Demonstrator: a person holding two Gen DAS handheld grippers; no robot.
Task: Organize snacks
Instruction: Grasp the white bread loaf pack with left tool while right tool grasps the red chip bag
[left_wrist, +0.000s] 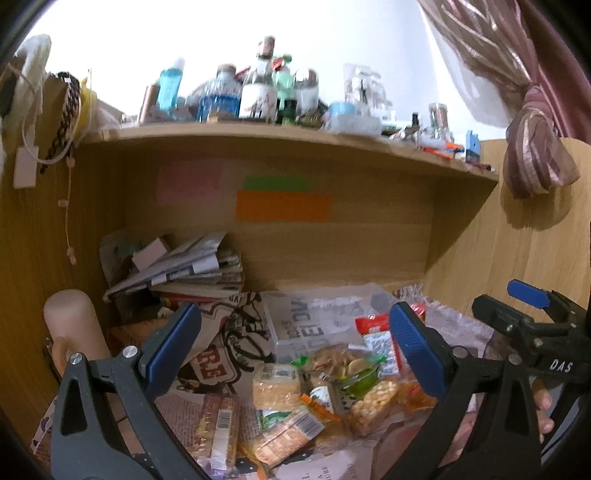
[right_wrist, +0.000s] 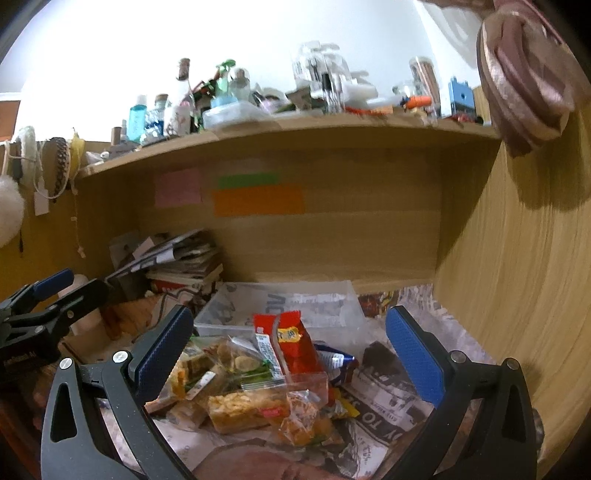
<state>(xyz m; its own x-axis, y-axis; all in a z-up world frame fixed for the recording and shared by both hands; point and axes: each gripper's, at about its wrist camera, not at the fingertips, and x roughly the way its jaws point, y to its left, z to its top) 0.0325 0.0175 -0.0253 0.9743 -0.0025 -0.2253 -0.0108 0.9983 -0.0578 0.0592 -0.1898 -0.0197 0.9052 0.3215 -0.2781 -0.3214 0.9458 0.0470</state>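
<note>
Newspaper (left_wrist: 207, 413) covers the desk under a wooden shelf (left_wrist: 258, 138), and from the left wrist view we get the pile of snacks (left_wrist: 317, 402) heaped right between the fingers. The left gripper (left_wrist: 295, 350) is spread wide, nothing in it, hovering just above the packets. Behind the heap sits a clear plastic box (left_wrist: 332, 317), and it looks empty, only newsprint showing through its walls. That seems the natural home for these packets. A stack of books and papers (left_wrist: 184, 273) leans at the back left, a pale cylinder (left_wrist: 70, 321) stands near the left edge. The right gripper (left_wrist: 528, 314) pokes in from the right side, apart from the heap.

Over to the right wrist view: the right gripper (right_wrist: 288, 354) is also wide open and empty, framing the same snacks (right_wrist: 251, 384). A red packet (right_wrist: 291, 343) stands propped against the near wall of the clear plastic box (right_wrist: 343, 306), with a blue wrapper (right_wrist: 336, 360) just beside it. Again, nothing visible inside the box. The left gripper (right_wrist: 51, 295) shows at the left edge.

My read: pick 1 packet off the top, not 2. The crinkly wrappers overlap, so close on a firm bar's edge, lift straight up, and clear the box wall before release. The red packet looks the easiest start.
</note>
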